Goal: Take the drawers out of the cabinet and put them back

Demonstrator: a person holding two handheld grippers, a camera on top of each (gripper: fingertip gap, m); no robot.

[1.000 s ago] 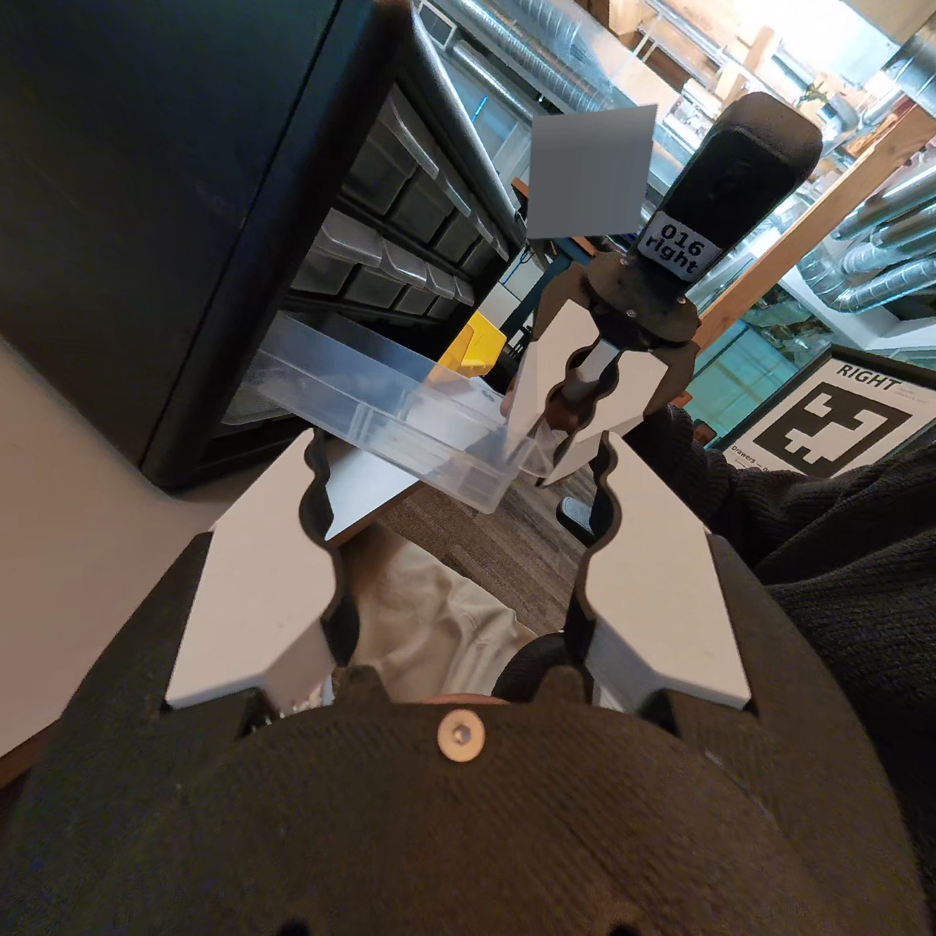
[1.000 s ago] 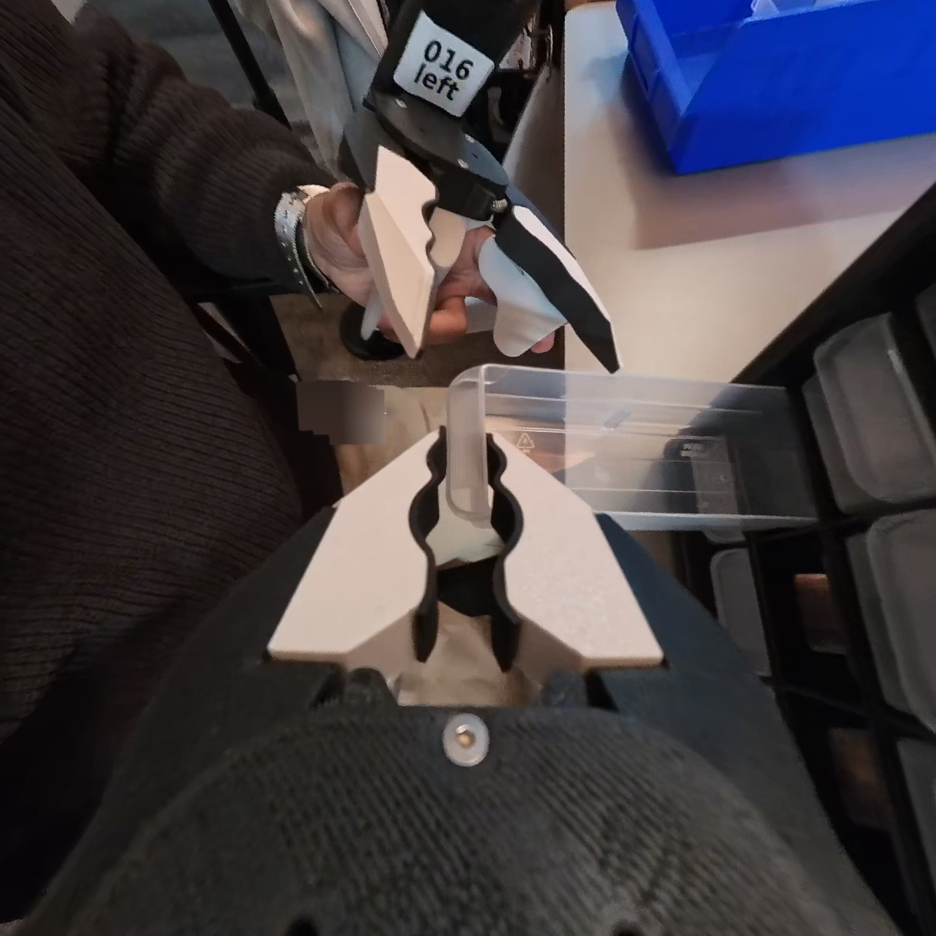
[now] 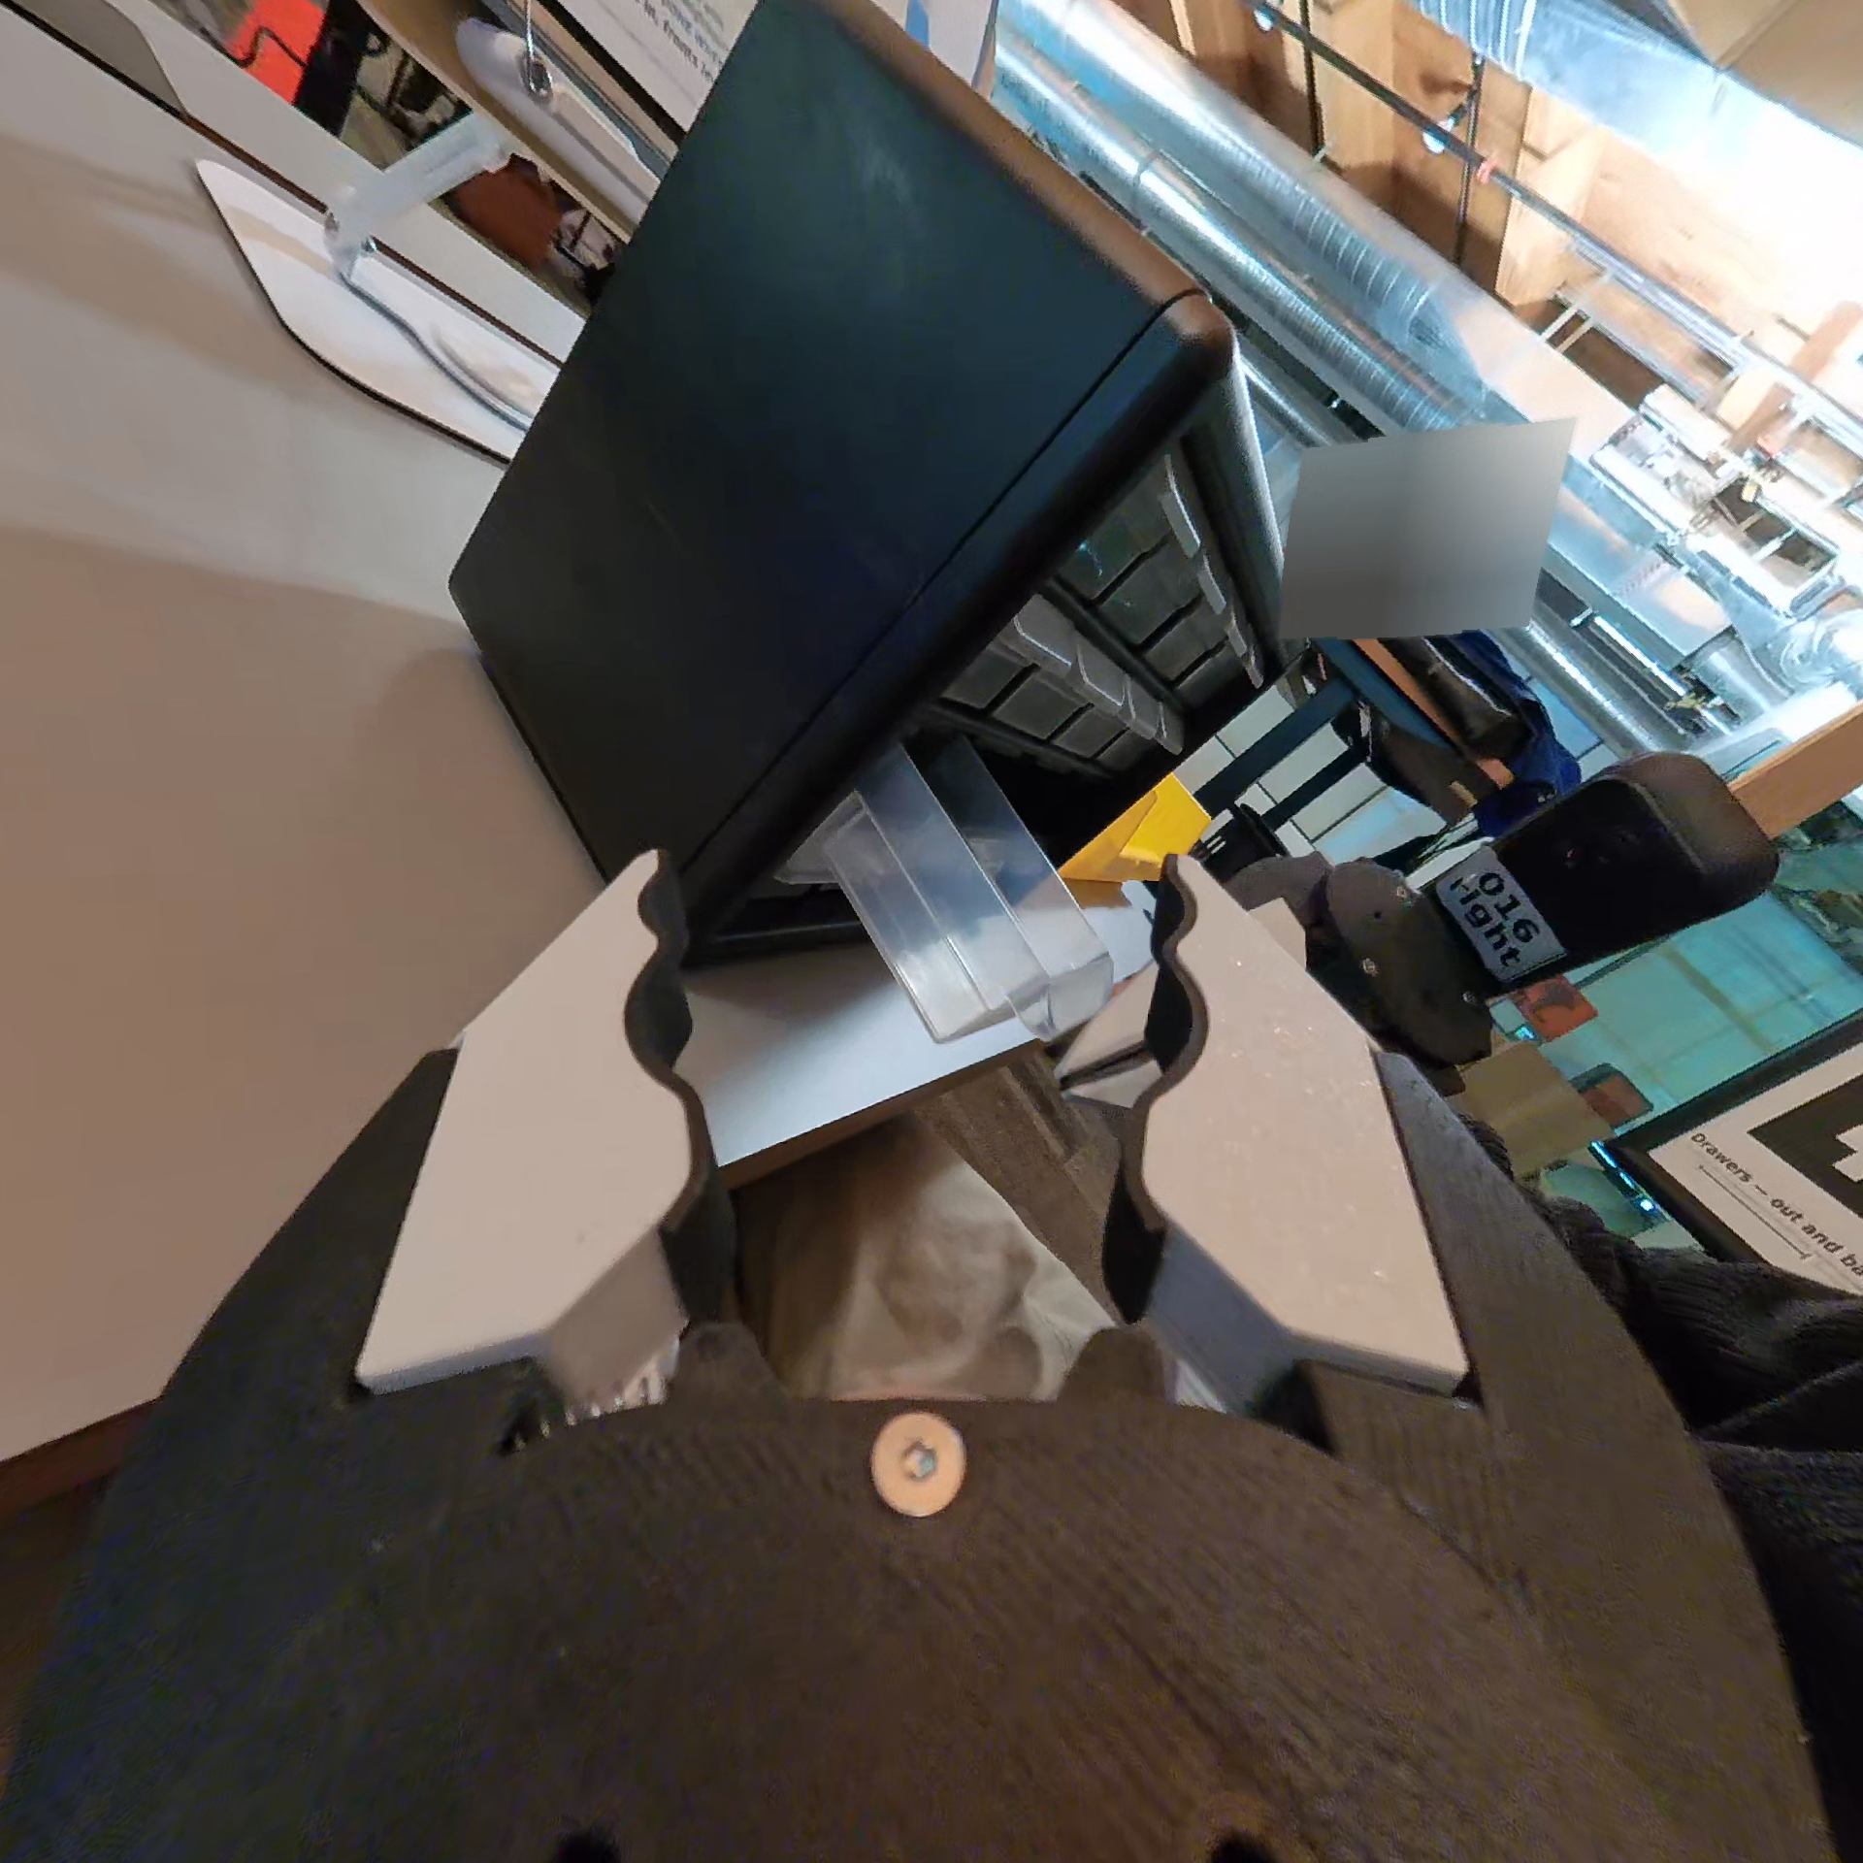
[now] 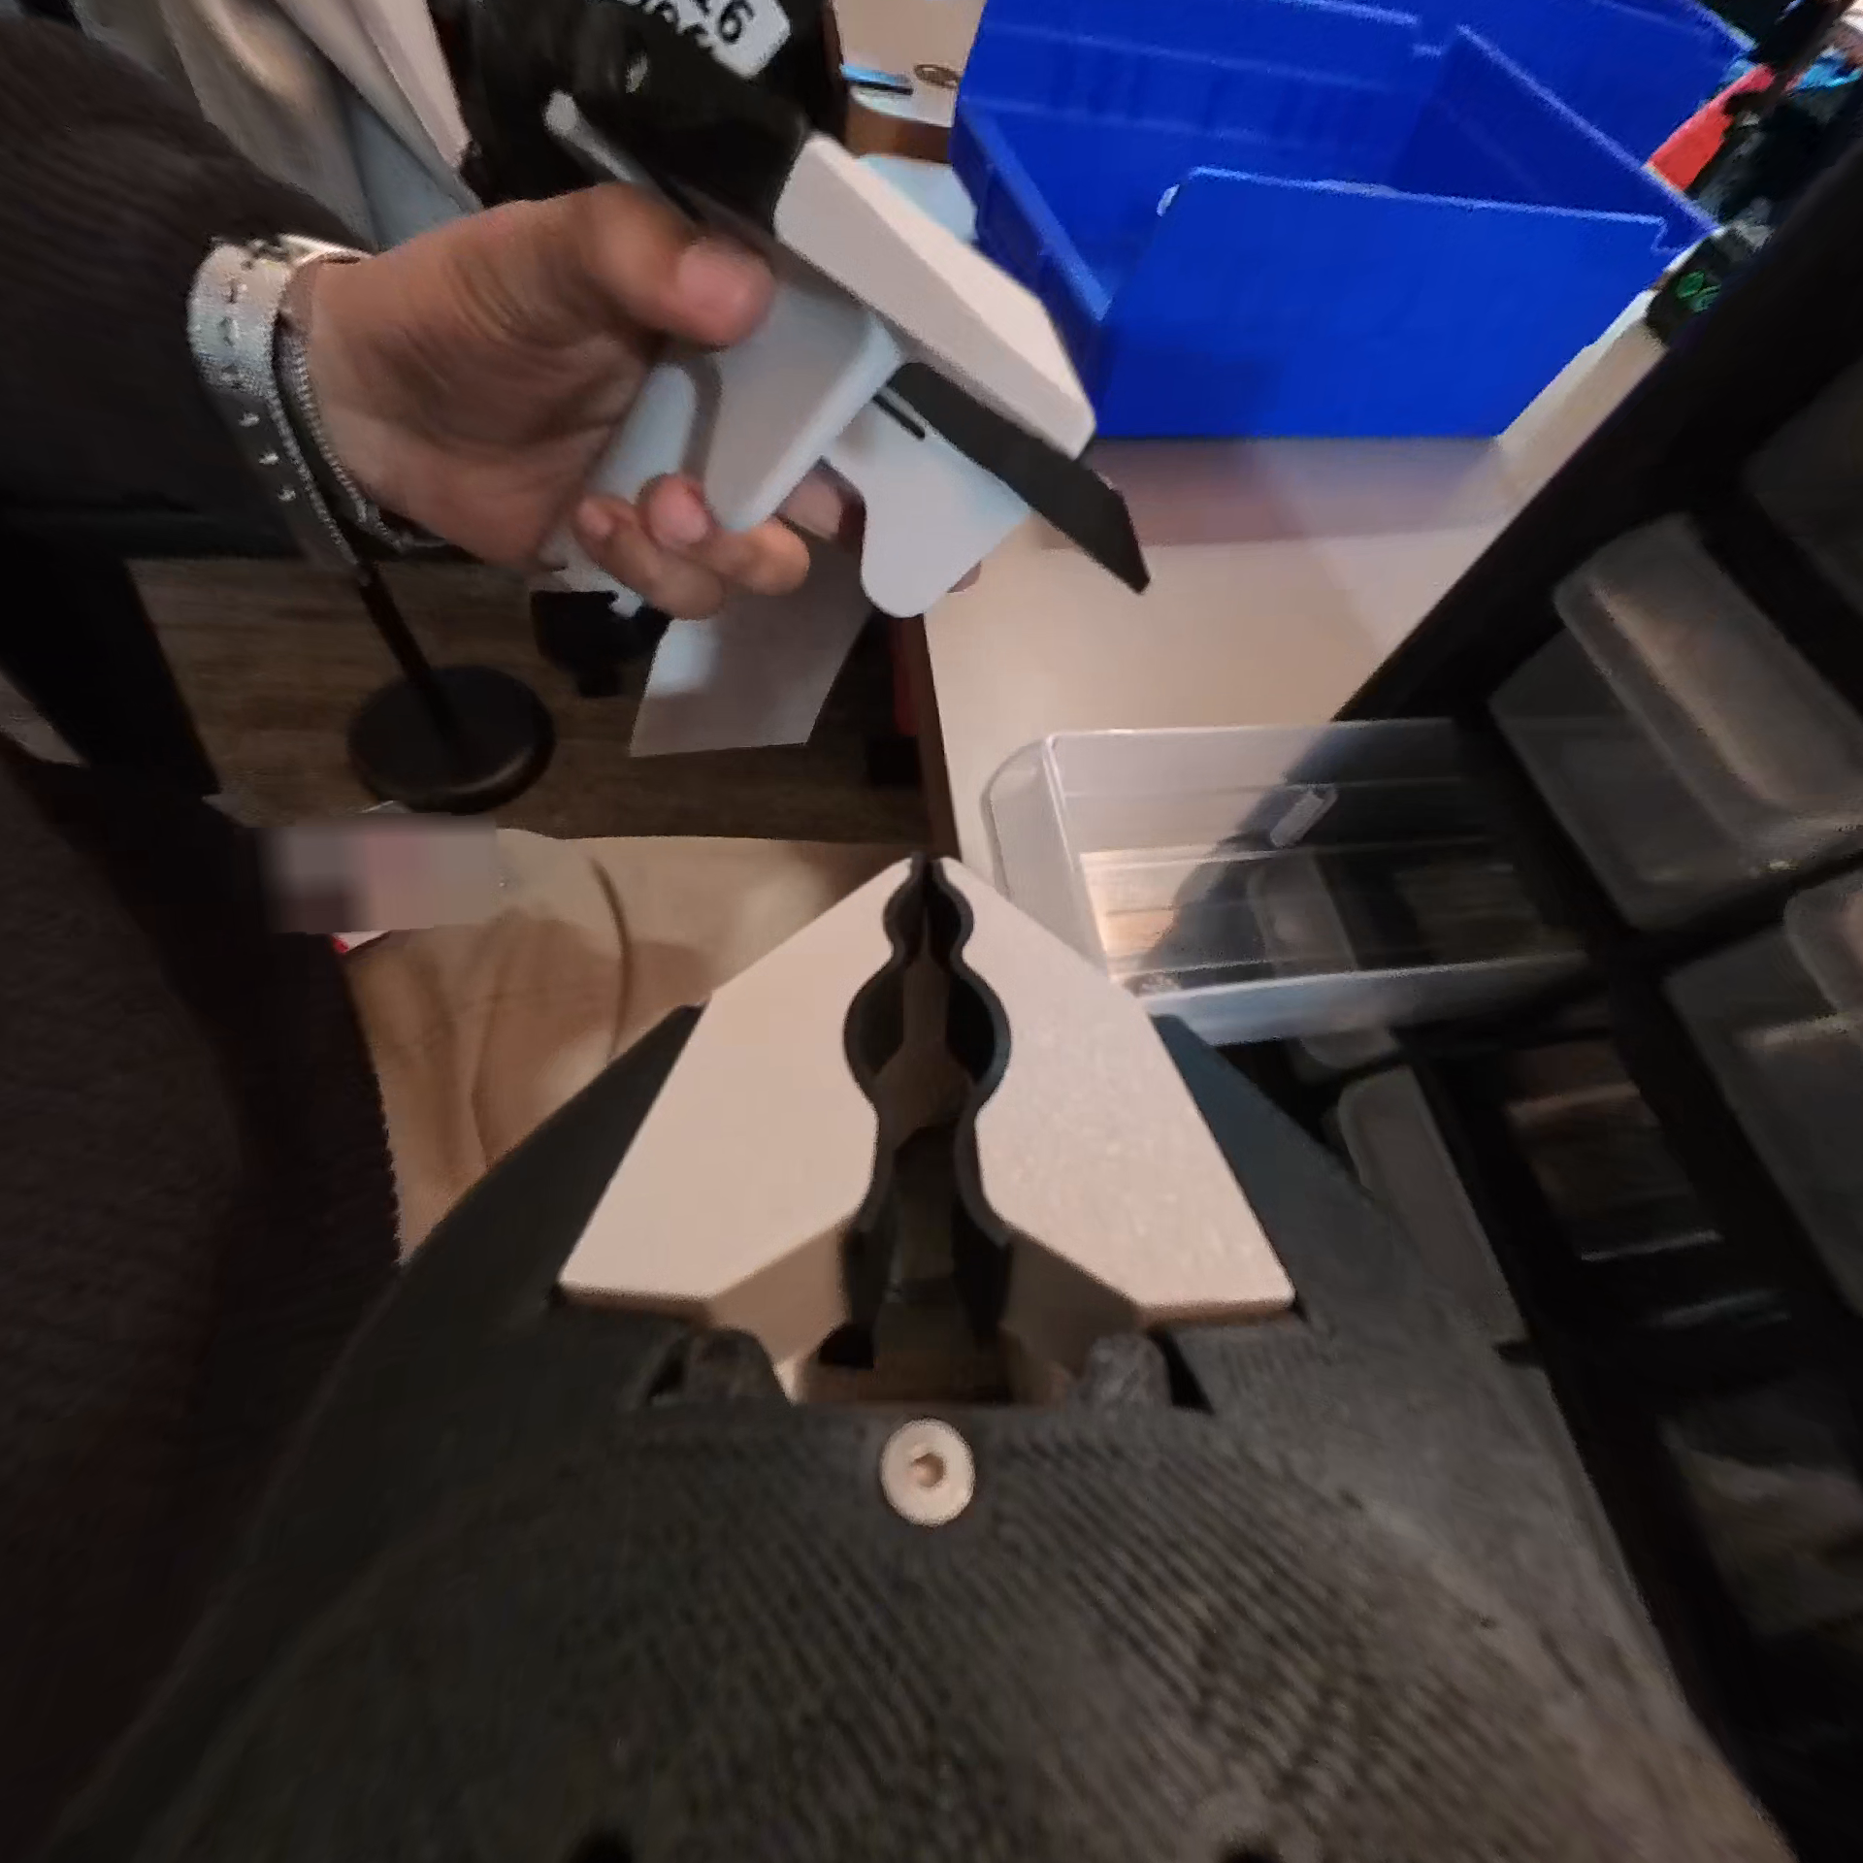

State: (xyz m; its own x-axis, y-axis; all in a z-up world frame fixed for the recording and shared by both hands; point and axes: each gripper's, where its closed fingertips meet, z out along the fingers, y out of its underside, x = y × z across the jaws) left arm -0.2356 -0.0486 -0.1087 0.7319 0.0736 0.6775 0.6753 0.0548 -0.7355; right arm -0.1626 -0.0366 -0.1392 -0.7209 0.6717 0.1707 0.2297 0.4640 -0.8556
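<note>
With one clear drawer (image 4: 1260, 887) sticking about halfway out of its slot low in the black cabinet (image 3: 827, 454), the task looks mid-cycle: can't tell whether it's coming out or going back. Other drawers (image 3: 1129, 605) sit flush in their rows; at least one slot below looks empty (dim, hard to be sure).

Right gripper (image 4: 927, 877): fingers pressed together, nothing between them, tips just beside the drawer's front lip at approx 3 o'clock, not touching as far as I can see.

Left gripper (image 3: 912, 887): fingers spread wide, empty, aimed at the drawer front from below. In the right wrist view it hangs at 11 o'clock, held in a hand (image 4: 484, 393), well above the table (image 4: 1159, 625).
</note>
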